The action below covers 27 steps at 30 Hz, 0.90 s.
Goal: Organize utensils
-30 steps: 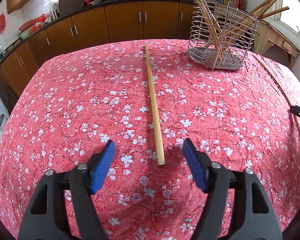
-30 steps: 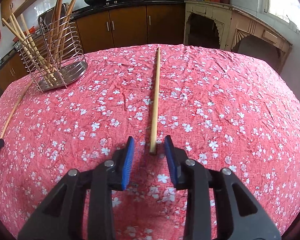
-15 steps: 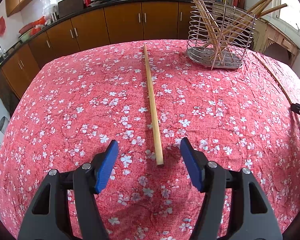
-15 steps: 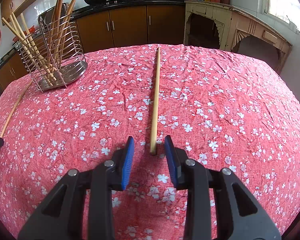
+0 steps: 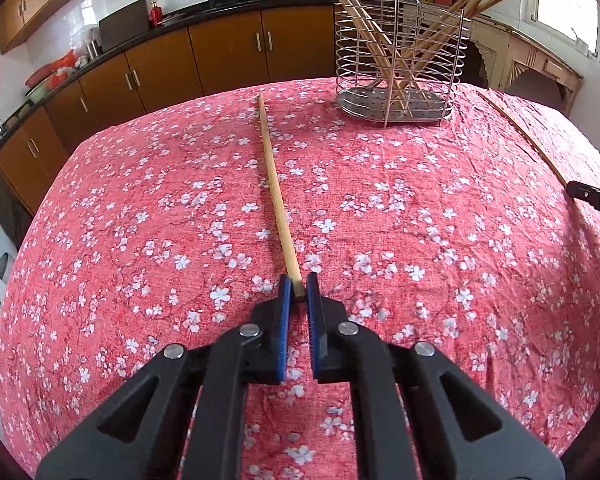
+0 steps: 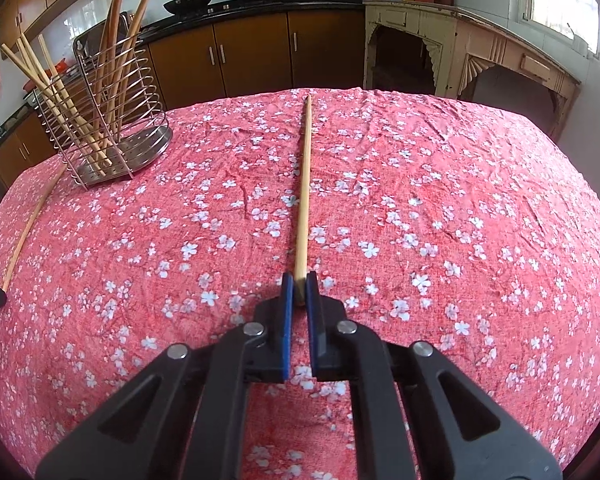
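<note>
The table (image 5: 480, 280), under its red flowered cloth, carries the wire rack (image 5: 400, 68) at the far side, already stocked with sticks. My left tongs (image 5: 297, 292) and right tongs (image 6: 297, 290) have each just closed, clamping the near end of a separate chopstick (image 5: 276, 184) (image 6: 305, 184) lying flat. I judge this the pick-up; next, lift and tip both into the rack. Stick tops are cropped.

White letters "DAS" show on the right claw (image 5: 596, 200) at the frame's edge.
</note>
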{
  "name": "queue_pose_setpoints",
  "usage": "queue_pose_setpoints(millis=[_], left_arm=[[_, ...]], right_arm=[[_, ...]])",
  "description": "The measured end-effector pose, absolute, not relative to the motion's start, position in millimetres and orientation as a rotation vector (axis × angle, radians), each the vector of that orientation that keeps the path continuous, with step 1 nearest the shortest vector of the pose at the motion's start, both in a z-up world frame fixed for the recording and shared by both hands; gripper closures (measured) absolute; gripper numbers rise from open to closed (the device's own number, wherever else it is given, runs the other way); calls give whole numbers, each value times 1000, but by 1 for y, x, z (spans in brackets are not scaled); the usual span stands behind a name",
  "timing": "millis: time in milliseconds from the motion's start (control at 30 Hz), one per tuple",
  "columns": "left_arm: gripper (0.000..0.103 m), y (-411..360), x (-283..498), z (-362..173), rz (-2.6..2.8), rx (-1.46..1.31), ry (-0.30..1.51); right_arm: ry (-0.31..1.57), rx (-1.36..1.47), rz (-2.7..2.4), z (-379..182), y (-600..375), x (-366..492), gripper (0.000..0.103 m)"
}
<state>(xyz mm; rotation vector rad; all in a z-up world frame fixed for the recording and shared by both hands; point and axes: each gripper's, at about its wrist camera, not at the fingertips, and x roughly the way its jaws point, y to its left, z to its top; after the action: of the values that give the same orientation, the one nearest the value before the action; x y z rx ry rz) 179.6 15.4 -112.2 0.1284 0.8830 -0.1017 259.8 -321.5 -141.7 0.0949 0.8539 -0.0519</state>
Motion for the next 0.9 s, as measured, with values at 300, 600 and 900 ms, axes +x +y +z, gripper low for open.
queue_pose_setpoints(millis=[300, 600, 900], left_arm=[[96, 33, 161, -90, -115, 58, 814], [96, 48, 138, -12, -66, 19, 536], [96, 55, 156, 48, -13, -18, 366]], right_arm=[[704, 78, -61, -108, -327, 227, 96], [462, 54, -71, -27, -332, 198, 96], [334, 47, -50, 27, -327, 209, 96]])
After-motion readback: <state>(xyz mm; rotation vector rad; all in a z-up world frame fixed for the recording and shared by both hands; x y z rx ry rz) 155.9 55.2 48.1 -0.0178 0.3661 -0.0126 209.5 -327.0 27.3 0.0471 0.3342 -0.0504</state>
